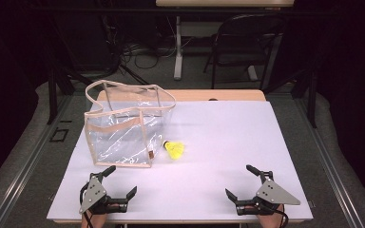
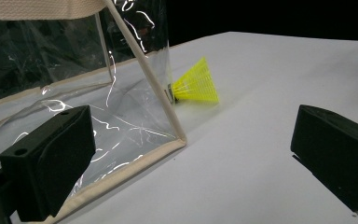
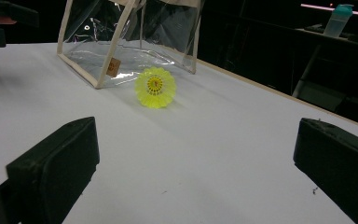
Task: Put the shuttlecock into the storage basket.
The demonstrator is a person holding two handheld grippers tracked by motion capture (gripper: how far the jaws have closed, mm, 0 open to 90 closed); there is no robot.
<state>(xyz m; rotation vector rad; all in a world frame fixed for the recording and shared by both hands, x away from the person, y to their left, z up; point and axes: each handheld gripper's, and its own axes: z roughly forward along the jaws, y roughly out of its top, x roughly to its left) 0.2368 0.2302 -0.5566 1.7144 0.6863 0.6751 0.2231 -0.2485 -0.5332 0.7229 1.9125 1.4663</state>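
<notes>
Shuttlecock (image 1: 175,149), bright yellow, lies on its side on the white counter (image 1: 228,142), just beside the near right corner of the clear bag (image 1: 126,126) and outside it. From the left gripper view its cork end looks to touch or nearly touch the bag's wall; I cannot tell which. The bag stands upright with its mouth open and nothing visible inside.

Judging from this, the work has not begun: the shuttlecock is untouched, and picking it up and, as seems likely, putting it in the bag are both left to do.

Both tongs rest at the near edge of the counter, well apart from the shuttlecock. The left tongs (image 1: 122,182) stand wide and empty, near the bag's front edge; the right tongs (image 1: 240,182) stand wide and empty too.

The shuttlecock's cork end is partly hidden behind the bag's beige trim in the left gripper view. Creases and glare on the plastic blur the bag's far wall, and a small tag (image 3: 113,67) on its trim is too small to read.
</notes>
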